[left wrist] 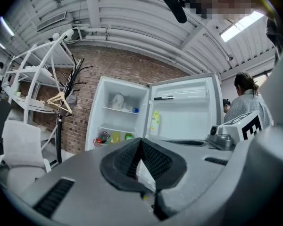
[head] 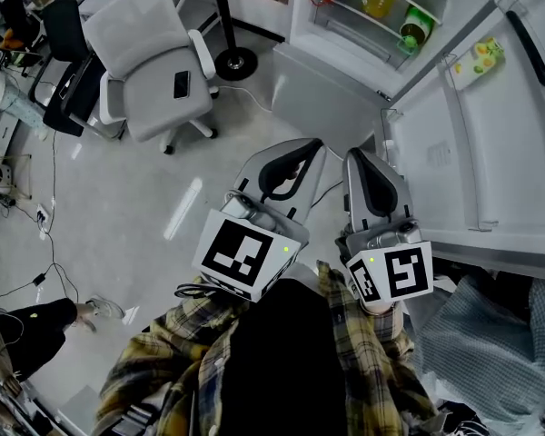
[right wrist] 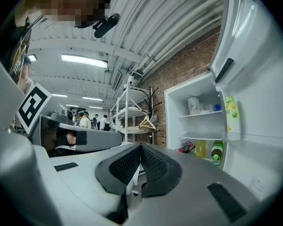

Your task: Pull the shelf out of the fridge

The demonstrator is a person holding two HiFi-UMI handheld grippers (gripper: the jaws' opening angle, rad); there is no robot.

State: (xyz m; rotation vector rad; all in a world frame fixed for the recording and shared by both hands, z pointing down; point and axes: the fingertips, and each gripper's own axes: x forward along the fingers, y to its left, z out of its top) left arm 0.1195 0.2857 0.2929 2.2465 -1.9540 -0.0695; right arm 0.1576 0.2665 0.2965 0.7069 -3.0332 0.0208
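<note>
White fridge (head: 302,12) at upper right of head view, with its door (head: 472,153) swung open.

Left gripper view, fridge contents:
- Upper white shelf (left wrist: 119,110) carries a white bag (left wrist: 117,100) and a small blue item (left wrist: 136,110).
- Lower white shelf (left wrist: 114,128) sits above a dark red-capped bottle (left wrist: 102,137), a yellow bottle (left wrist: 115,137) and a green bottle (left wrist: 128,136).
- Both shelves are seated inside the compartment.
- Door pocket holds a yellow-green carton (left wrist: 154,122).

Left gripper (left wrist: 141,140): jaws pressed together, nothing between them. Right gripper (right wrist: 141,147): same, jaws together, empty. Both sit at the centre of the head view, well apart from the fridge. Grey office chair (head: 150,62) at upper left
</note>
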